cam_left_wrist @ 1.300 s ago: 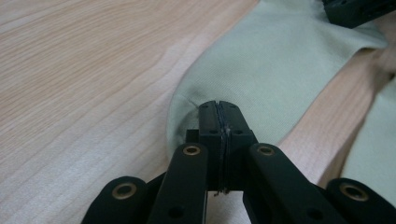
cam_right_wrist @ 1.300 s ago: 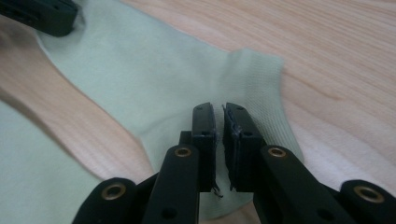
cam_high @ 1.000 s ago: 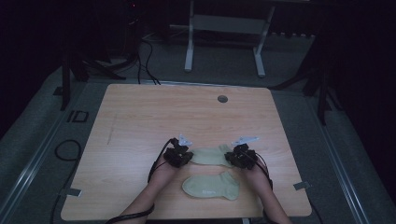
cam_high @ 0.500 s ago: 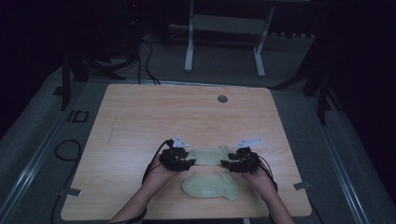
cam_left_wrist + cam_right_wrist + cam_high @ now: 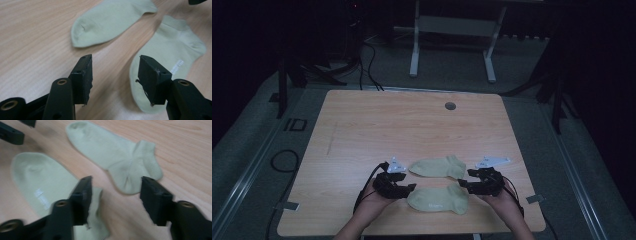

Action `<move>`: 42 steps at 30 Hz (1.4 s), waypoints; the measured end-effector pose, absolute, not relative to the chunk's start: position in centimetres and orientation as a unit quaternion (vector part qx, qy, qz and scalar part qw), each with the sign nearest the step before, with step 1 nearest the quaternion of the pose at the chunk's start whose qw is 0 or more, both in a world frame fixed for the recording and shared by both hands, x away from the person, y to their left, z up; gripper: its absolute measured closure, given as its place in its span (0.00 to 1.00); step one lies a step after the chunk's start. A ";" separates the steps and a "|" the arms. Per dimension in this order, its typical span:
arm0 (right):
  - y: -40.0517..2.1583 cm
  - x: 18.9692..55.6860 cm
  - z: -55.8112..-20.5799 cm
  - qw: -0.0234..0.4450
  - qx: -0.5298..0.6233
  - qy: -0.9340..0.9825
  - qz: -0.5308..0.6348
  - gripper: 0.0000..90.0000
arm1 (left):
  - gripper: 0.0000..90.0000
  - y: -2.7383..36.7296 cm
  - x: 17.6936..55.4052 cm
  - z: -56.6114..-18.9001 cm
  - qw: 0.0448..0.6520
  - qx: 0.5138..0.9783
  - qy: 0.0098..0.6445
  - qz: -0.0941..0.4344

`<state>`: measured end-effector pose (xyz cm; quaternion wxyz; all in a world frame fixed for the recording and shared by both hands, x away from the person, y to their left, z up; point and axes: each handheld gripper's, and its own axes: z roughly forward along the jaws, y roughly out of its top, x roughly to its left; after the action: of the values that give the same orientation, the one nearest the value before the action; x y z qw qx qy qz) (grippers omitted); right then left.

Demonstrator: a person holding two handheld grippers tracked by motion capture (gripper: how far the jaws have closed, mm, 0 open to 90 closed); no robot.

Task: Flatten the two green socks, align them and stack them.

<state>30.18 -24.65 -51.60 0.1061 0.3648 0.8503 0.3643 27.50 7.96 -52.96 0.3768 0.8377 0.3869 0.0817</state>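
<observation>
Wooden table: near sock's white print unreadable, both grippers' jaws just opening, released.

You have two pale green ankle socks on table: far sock, near sock. You hold two black two-jaw grippers: left gripper, right gripper. One light wooden table. One round grey grommet in tabletop.

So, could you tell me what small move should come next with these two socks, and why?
Probably lower the left gripper onto the near sock toe: both socks lie flat and apart, and both grippers' jaws have just been opening, with nothing gripped.
</observation>
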 end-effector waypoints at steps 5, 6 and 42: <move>-25.3 28.7 -51.1 0.108 0.370 0.843 0.376 0.48 | 0.43 7.7 26.4 -53.2 0.368 0.846 0.378 0.082; -25.4 28.4 -51.1 0.109 0.369 0.842 0.378 0.49 | 0.43 7.7 26.3 -53.3 0.366 0.847 0.376 0.082; -24.3 25.7 -54.8 0.096 0.353 0.871 0.328 0.92 | 0.98 6.2 24.8 -55.6 0.352 0.853 0.373 0.091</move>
<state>25.66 -24.30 -54.81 0.0965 0.3534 0.8706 0.3285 24.79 6.21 -55.57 0.3523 0.8533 0.3734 0.0913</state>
